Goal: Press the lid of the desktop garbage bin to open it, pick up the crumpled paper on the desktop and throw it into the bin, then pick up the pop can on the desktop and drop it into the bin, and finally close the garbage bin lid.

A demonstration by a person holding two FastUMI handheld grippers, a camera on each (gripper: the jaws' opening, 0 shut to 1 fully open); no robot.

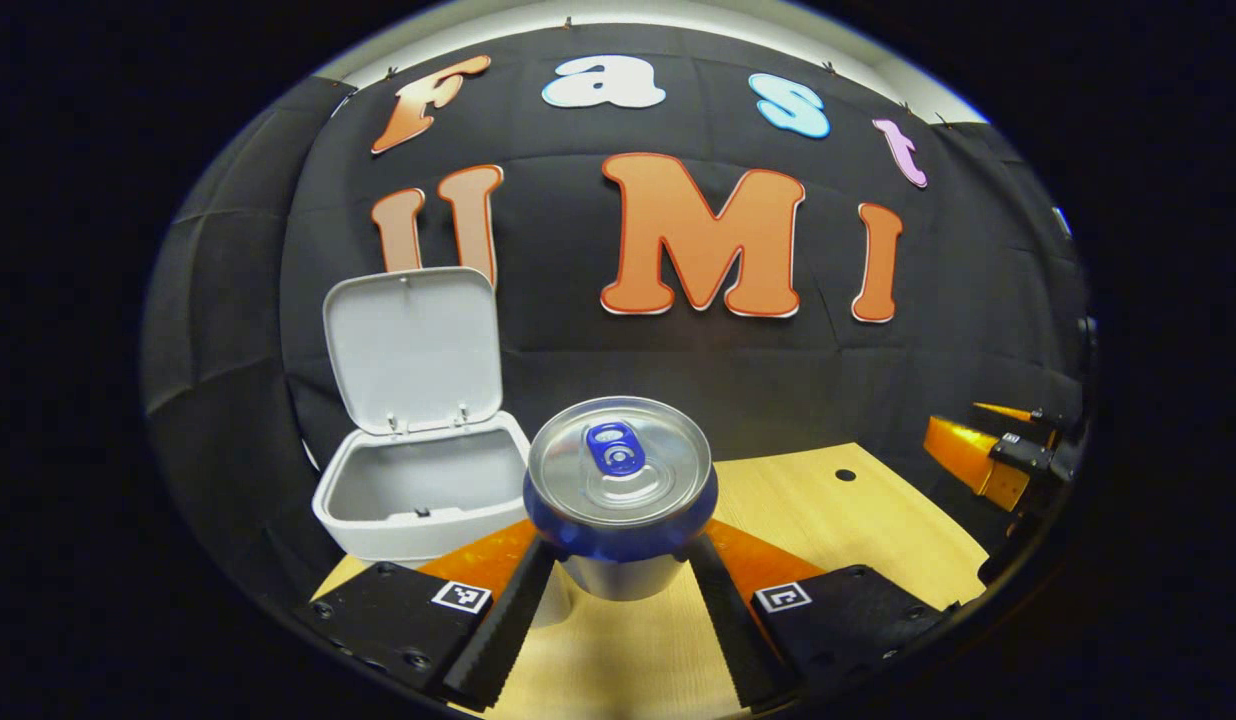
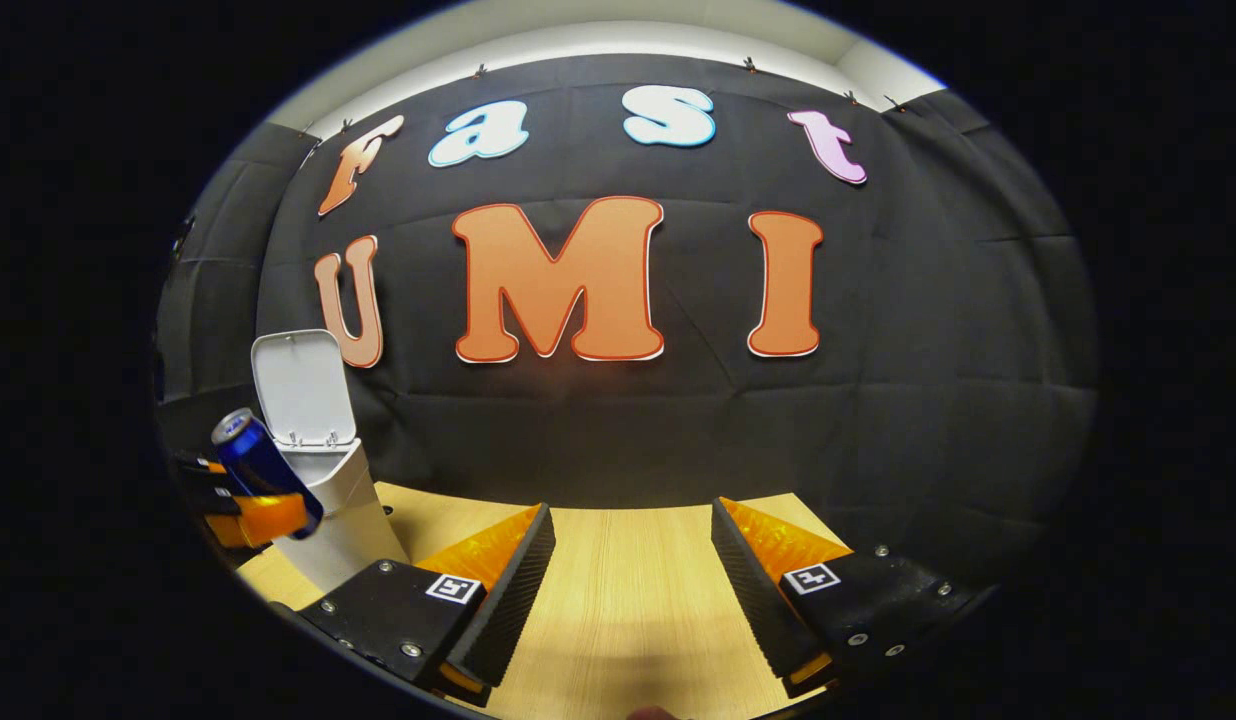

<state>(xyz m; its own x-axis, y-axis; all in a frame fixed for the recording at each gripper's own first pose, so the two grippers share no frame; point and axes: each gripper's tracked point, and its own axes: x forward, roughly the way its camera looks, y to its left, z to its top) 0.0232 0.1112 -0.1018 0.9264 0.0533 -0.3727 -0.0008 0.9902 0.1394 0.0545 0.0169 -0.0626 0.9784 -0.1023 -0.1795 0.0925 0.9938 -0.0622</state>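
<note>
A staged recording booth rather than a lived-in room: black cloth hangs as the back wall, pinned up under a pale ceiling strip. A bare light-wood tabletop (with one small round hole in it) carries just a small white bin, set out like a prop.

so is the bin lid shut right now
No, the bin has its lid standing upright and open in the left gripper view, while the left claw holds the can beside it.
</note>
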